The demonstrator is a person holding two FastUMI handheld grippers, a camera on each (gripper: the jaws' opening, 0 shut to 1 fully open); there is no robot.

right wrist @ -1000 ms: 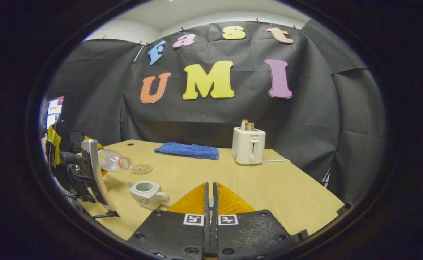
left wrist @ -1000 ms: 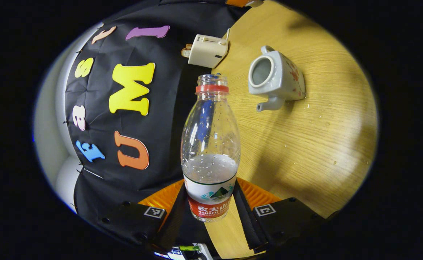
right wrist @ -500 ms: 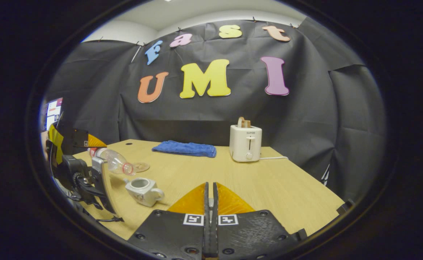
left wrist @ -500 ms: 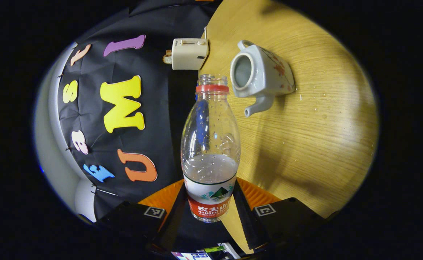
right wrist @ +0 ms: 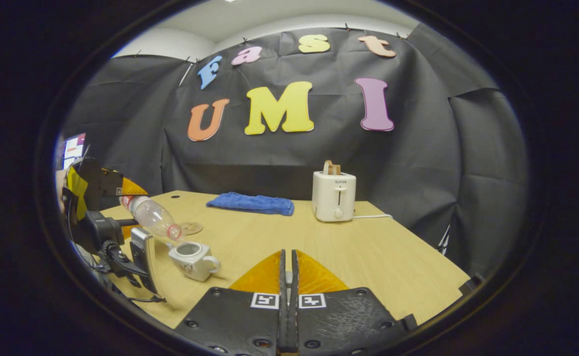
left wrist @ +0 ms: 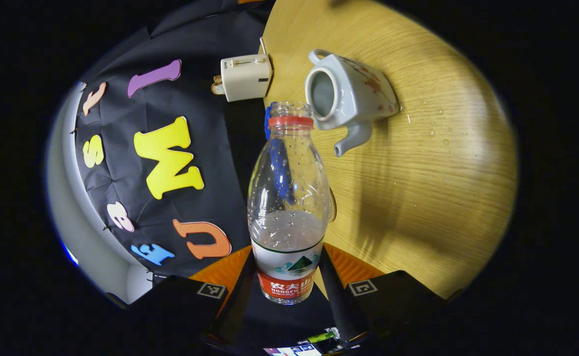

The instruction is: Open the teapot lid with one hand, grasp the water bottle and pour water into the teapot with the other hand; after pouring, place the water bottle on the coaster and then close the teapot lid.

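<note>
1. While you tipped the water bottle toward the teapot, your left claw held it low on the body, both fingers pressed against the labelled band near the base.
2. The bottle sat at the centre of the left gripper view, its uncapped mouth just beside the teapot's open top at upper centre. In the right gripper view the water bottle slanted down at the left edge, mouth just above the teapot.
3. It looked only partly full, so it probably handled light. Its thin clear plastic would likely give under a hard squeeze, and droplets on the bench suggested wet, slippery surfaces. The low grip on the label looked like the firmer place to hold.
4. The teapot appeared ceramic, stiff and breakable. Its opening was small, so the pour seemed to need a steady aim.
5. Your right claw was closed to a thin slit at bottom centre. A small pale piece showed between its fingers, but I could not tell whether that was the lid.
6. The coaster lay just behind the teapot, at the left of the right gripper view.
</note>
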